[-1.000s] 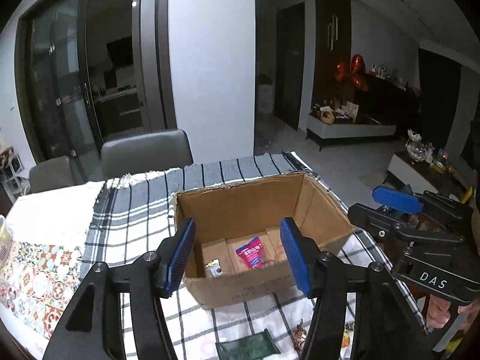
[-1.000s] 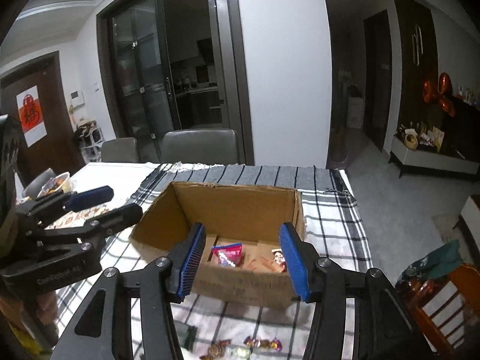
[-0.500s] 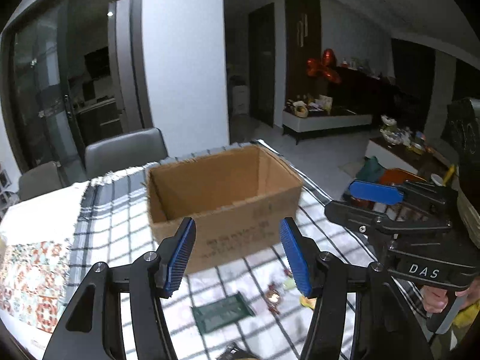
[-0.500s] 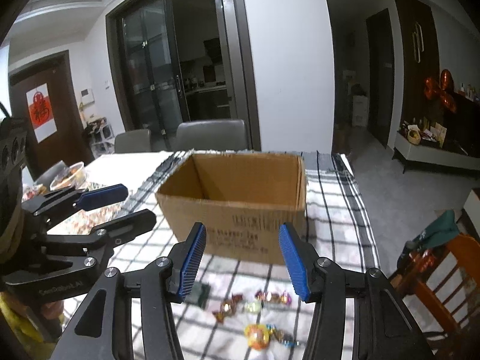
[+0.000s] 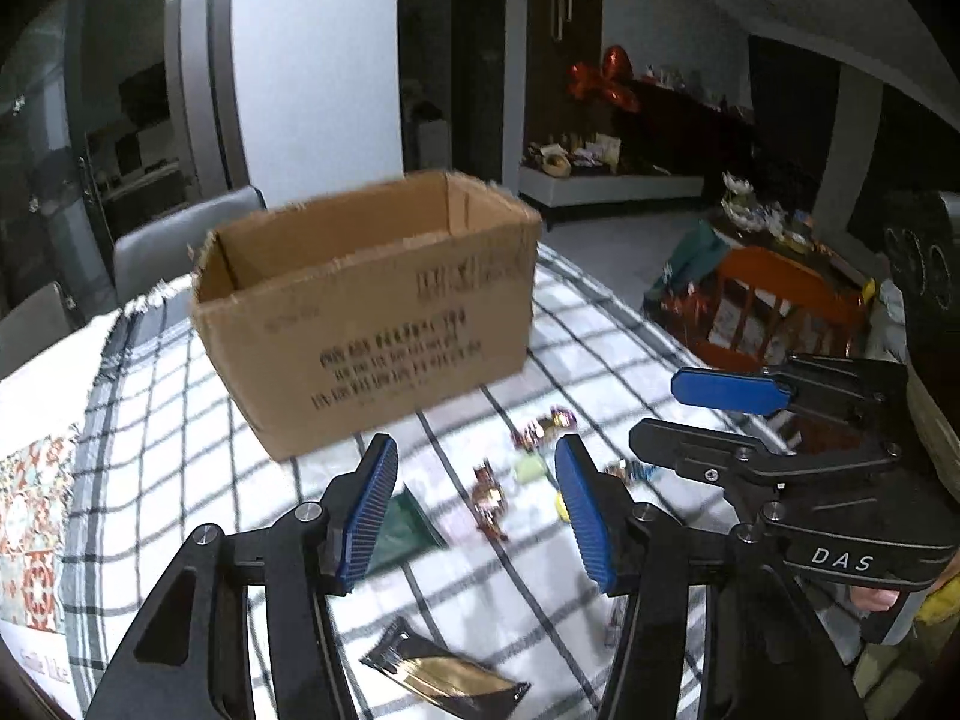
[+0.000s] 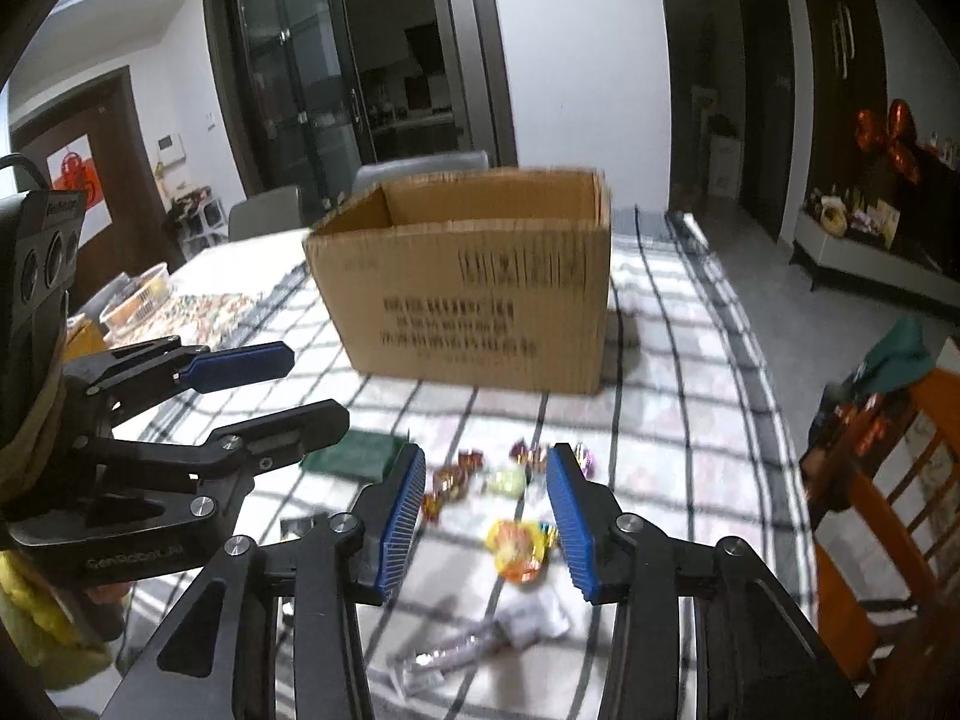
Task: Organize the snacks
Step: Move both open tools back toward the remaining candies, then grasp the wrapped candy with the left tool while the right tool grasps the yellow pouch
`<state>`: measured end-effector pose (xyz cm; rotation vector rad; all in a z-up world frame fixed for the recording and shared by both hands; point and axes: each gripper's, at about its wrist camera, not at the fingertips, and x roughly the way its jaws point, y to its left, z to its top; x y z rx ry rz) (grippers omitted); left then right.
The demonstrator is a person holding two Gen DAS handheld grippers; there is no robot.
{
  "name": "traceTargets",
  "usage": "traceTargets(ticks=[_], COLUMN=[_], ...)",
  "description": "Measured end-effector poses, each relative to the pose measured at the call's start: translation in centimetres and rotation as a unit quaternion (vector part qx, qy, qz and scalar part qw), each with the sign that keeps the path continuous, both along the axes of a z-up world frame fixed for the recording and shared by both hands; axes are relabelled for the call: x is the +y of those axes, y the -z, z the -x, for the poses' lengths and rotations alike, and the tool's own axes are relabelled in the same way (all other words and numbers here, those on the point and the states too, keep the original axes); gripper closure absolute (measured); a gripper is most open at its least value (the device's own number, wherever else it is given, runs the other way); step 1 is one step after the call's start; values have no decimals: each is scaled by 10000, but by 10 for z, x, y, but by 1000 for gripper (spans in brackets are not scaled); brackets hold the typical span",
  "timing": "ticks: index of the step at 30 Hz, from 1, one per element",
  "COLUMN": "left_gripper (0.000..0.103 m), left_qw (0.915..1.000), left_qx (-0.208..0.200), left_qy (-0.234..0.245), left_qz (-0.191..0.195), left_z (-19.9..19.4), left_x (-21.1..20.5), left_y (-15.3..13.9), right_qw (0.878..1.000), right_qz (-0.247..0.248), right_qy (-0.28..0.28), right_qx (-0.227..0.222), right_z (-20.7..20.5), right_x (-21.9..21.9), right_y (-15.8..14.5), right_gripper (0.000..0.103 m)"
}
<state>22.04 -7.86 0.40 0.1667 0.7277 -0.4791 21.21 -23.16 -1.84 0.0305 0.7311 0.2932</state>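
An open cardboard box [image 5: 372, 312] stands on the checked tablecloth [image 5: 150, 420]; it also shows in the right wrist view [image 6: 474, 288]. Loose snacks lie in front of it: a green packet [image 5: 399, 525], wrapped candies [image 5: 489, 495], a dark gold-foil packet [image 5: 444, 675], an orange-yellow candy [image 6: 519, 549], a clear wrapper [image 6: 480, 642]. My left gripper [image 5: 477, 510] is open and empty, low over the green packet and candies. My right gripper [image 6: 486, 519] is open and empty above the candies; it also shows in the left wrist view [image 5: 720, 414].
Grey chairs [image 5: 180, 240] stand behind the table. An orange wooden chair [image 6: 888, 480] with clothes is off the table's right edge. A patterned mat [image 5: 30, 528] and a food bowl [image 6: 135, 300] are on the left side.
Both grippers have pulled back and dropped from above the box toward the loose snacks in front of it. Both stay open and empty.
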Motion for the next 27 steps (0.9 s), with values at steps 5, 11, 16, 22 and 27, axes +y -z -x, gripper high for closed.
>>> traceTargets(ticks=[5, 11, 16, 22, 27], left_gripper=[54, 60, 65, 71, 72], left_qw=[9991, 9964, 9945, 9915, 9897], left_qx=[384, 786, 959, 1211, 1355], left_qy=[156, 306, 362, 436, 436], left_qz=[-20, -72, -214, -216, -153], left_z=[-5, -11, -20, -35, -46], left_x=[-1, -4, -9, -13, -18], left_y=[24, 51, 67, 79, 85], right_qw=[9996, 9974, 9958, 9945, 9934], right_qz=[-26, -86, 23, 24, 1], right_qy=[-6, -50, -58, -68, -105], right_qx=[289, 708, 909, 1049, 1141], right_z=[-1, -7, -12, -21, -27], right_x=[-1, -2, -1, 0, 2], right_y=[23, 49, 64, 74, 80], right_gripper=[60, 66, 66, 66, 66])
